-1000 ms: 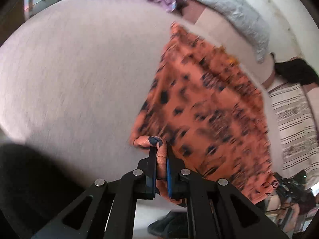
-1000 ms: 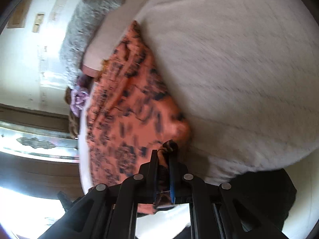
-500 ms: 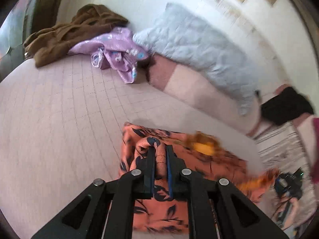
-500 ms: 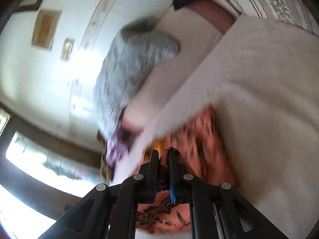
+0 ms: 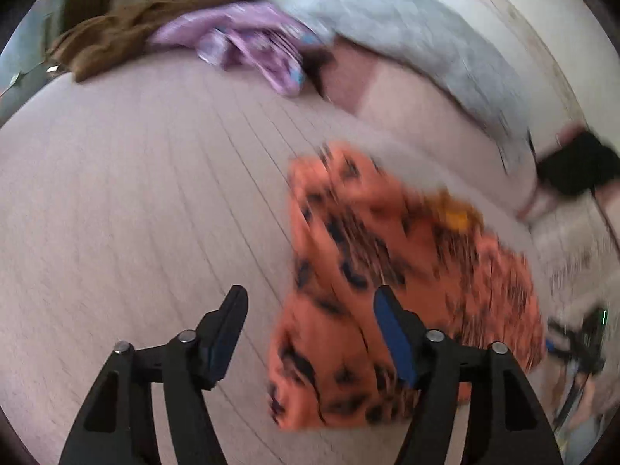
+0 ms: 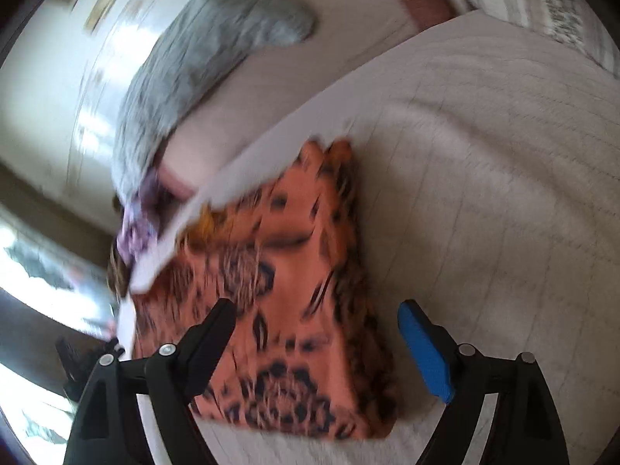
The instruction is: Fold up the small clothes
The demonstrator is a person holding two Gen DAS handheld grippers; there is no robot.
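Left wrist view: the left gripper (image 5: 310,306) stands with its jaws spread wide and nothing between them, poised over the pale quilted bedspread (image 5: 135,193). The orange cloth (image 5: 387,290), printed with dark blotches, lies folded on the bedspread ahead and to the right of the gripper; its near left edge falls in the gap between the fingers, and the blue-padded finger (image 5: 395,333) overlaps the cloth in the picture, though contact cannot be judged. A yellow patch shows at the cloth's far edge. Farther back, at the head of the bed, lie a purple garment (image 5: 252,46), a brown garment (image 5: 135,19) beside it, and a grey pillow (image 5: 426,42) against the wall; a black item (image 5: 577,166) sits at the right margin. Right wrist view: the right gripper (image 6: 317,321) is likewise wide apart and holds nothing. The cloth (image 6: 290,302) lies as a flat, roughly rectangular bundle on the bedspread (image 6: 484,174), directly ahead between the two fingers; the black finger (image 6: 209,341) overlaps its left portion in the picture, while the blue-padded finger (image 6: 426,348) stands apart from its right edge. The pillow (image 6: 201,62) and purple garment (image 6: 139,213) lie beyond. Both views are blurred by motion, so the print's detail is unclear.
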